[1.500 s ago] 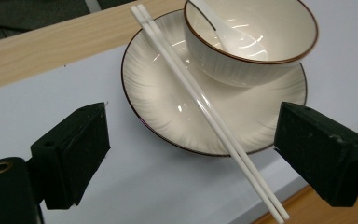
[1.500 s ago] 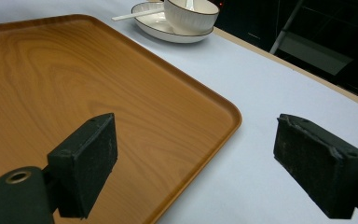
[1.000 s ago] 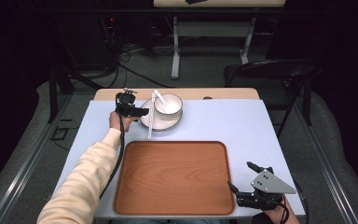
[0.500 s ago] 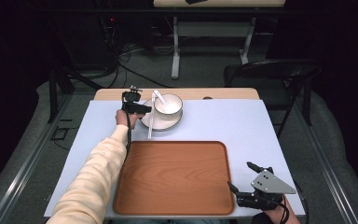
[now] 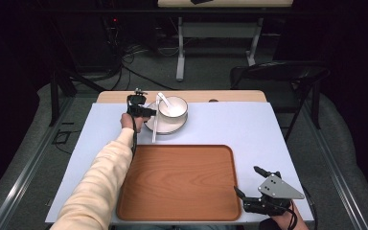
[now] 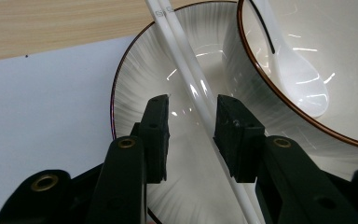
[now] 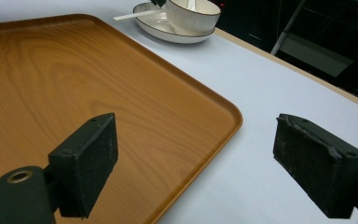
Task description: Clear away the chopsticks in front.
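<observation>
A white bowl (image 5: pixel 173 108) with a white spoon (image 6: pixel 299 80) in it stands on a dark-rimmed plate (image 5: pixel 164 127) at the far side of the table. A pair of white chopsticks (image 5: pixel 155 128) lies across the plate's left part, its near end sticking out toward the tray. My left gripper (image 5: pixel 149 113) is at the plate's left edge. In the left gripper view it (image 6: pixel 191 119) is open, with the chopsticks (image 6: pixel 193 86) passing between its jaws, close to the right one. My right gripper (image 5: pixel 247 181) stands wide open at the wooden tray's (image 5: pixel 179 182) near right corner, holding nothing.
A pale blue mat (image 5: pixel 249 129) covers the table, and a wooden strip (image 5: pixel 230 96) shows at its far edge. A black chair (image 5: pixel 278 74) stands beyond the far right corner. Cables lie on the floor behind.
My left gripper has slid a little to the right, onto the plate and around the chopsticks. The right gripper, bowl and tray have not moved.
</observation>
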A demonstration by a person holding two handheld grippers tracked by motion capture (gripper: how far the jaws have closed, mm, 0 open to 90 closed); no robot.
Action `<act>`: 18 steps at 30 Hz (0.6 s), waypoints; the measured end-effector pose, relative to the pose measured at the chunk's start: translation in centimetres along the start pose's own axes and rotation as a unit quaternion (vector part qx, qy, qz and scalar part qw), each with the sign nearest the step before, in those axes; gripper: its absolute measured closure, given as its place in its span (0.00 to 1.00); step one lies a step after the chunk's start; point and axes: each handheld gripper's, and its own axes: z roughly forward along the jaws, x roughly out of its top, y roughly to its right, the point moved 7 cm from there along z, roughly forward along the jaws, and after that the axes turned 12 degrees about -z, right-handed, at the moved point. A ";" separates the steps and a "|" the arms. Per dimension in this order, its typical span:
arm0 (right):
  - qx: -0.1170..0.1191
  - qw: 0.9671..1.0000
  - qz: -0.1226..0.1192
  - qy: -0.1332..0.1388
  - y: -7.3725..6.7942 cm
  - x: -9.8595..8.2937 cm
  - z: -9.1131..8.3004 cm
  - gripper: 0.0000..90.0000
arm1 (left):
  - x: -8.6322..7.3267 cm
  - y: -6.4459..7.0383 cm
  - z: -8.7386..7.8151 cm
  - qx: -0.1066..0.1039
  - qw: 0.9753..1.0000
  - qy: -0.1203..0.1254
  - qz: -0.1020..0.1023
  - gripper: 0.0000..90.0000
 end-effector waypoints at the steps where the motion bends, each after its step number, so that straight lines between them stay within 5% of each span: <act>1: 0.000 1.000 0.000 -0.001 0.0 0.0 0.0 0.15 | 0.0 0.0 0.0 -0.001 1.000 0.001 -0.003 0.73; 8: 0.000 1.000 0.000 -0.001 0.0 0.0 0.0 0.15 | 0.0 0.5 0.3 0.003 1.000 0.001 0.000 0.73; 18: 0.000 1.000 0.000 -0.001 0.0 0.0 0.0 0.15 | -0.3 -0.3 1.0 0.018 1.000 -0.003 -0.022 0.77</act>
